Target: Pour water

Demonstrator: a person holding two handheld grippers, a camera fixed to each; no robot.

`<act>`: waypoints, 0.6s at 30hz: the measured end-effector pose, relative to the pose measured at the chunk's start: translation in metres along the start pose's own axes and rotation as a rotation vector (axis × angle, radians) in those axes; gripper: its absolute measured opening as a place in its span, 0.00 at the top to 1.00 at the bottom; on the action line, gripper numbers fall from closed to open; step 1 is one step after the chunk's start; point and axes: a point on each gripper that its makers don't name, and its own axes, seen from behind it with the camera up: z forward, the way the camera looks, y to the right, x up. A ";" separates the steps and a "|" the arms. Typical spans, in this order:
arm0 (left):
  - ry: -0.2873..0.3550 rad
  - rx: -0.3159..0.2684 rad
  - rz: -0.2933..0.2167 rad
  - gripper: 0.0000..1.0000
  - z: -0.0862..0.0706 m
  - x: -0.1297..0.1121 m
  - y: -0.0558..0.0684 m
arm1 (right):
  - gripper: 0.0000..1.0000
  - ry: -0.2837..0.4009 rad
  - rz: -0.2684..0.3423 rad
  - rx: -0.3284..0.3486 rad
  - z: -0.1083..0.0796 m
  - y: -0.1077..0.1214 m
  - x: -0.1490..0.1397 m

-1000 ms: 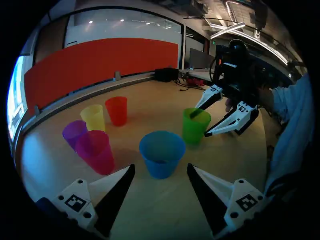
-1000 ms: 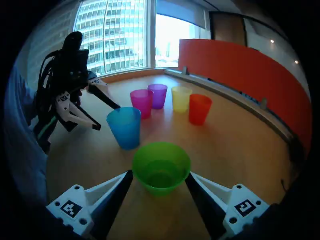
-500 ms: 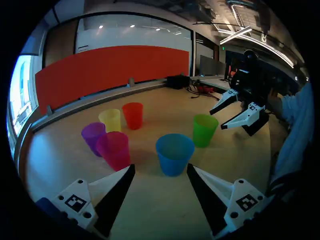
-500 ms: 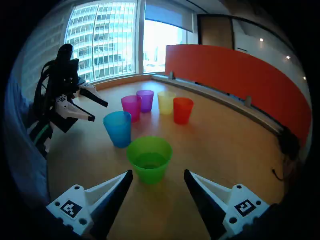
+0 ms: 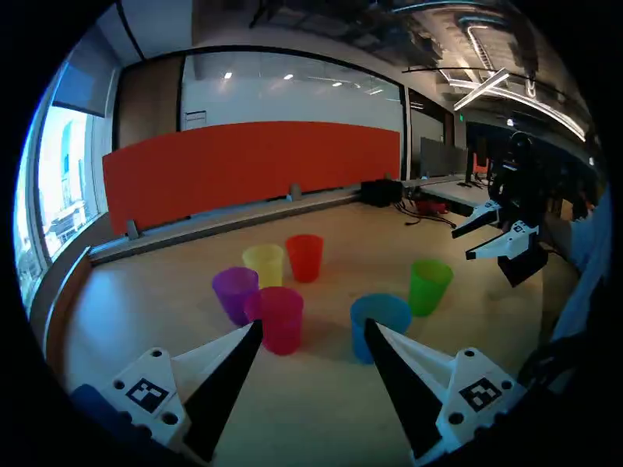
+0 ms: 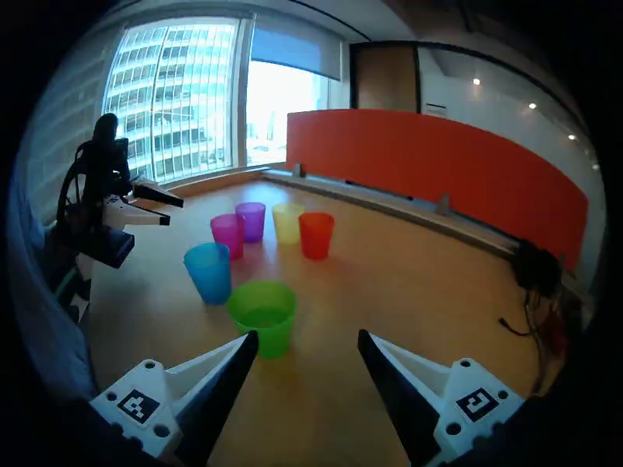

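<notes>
Right gripper view shows cups (image 6: 262, 315) on a wooden table (image 6: 405, 265), orange partition (image 6: 436, 163) behind.

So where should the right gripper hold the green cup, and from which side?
Grip the green cup across its side wall, under the rim, coming level from the near side with the right gripper. It stands upright and widens upward, which should stop slipping; the blue cup stands apart beyond it.
</notes>
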 end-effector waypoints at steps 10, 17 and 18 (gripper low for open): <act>0.122 0.141 0.009 0.04 -0.011 0.031 -0.031 | 0.01 0.143 0.050 -0.164 -0.017 0.030 0.037; 0.217 0.276 0.043 0.04 -0.024 0.055 -0.052 | 0.01 0.273 0.096 -0.331 -0.034 0.066 0.068; 0.228 0.293 0.044 0.04 -0.026 0.058 -0.054 | 0.01 0.289 0.103 -0.353 -0.037 0.071 0.071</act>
